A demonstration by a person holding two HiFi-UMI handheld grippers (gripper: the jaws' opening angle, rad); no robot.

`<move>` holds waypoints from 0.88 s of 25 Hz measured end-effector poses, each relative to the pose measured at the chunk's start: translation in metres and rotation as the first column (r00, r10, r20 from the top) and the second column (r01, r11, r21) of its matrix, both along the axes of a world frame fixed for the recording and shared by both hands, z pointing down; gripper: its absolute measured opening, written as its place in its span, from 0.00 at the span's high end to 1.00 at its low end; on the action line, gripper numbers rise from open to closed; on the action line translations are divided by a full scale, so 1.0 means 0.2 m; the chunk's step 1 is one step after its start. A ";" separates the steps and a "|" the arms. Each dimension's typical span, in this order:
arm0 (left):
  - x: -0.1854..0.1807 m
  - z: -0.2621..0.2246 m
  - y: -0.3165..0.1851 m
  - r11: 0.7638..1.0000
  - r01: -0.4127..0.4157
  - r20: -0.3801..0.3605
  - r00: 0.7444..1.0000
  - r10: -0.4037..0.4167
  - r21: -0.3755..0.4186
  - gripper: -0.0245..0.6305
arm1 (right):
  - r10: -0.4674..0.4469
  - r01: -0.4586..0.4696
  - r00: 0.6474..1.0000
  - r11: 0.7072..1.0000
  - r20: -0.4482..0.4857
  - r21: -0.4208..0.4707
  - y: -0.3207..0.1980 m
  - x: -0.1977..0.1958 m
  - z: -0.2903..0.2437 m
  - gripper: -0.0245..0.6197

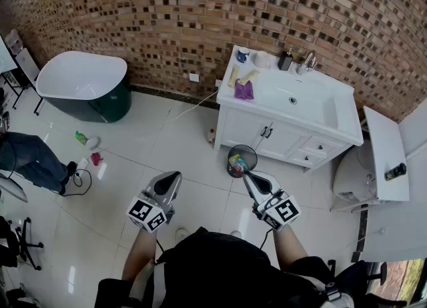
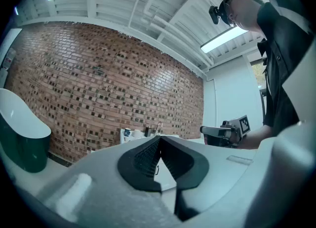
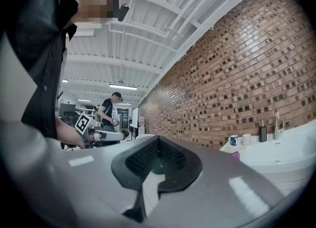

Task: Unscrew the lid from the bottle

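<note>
Held level before the person's dark top, the left hand-held gripper [image 1: 173, 179] and the right hand-held gripper [image 1: 252, 179] are both clenched on nothing, well apart from the white counter [image 1: 343, 110]. A dark bottle [image 1: 285, 61] stands at the counter's back edge near the tap [image 1: 308, 62]. Another small bottle [image 1: 211, 136] stands on the floor [image 1: 167, 140] by the counter's left corner.

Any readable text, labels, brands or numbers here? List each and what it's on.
None legible.
Marker cubes on left tool and right tool: black-and-white squares, no letters.
Dark bottle on the vanity: too small to read.
Dark item on the side shelf: blurred.
</note>
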State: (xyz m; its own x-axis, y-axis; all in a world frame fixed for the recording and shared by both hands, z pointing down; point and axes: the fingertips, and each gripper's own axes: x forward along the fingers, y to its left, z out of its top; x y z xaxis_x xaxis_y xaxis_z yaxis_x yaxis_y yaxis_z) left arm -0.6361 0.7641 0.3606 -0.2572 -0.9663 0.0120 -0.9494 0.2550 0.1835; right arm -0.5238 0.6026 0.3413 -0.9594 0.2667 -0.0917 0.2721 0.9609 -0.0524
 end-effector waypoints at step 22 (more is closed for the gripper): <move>0.64 -0.13 -1.05 0.929 -0.362 0.028 0.932 0.360 0.083 0.96 | 0.360 -0.359 0.932 0.933 -0.048 0.021 -0.77 0.93 -0.03 0.95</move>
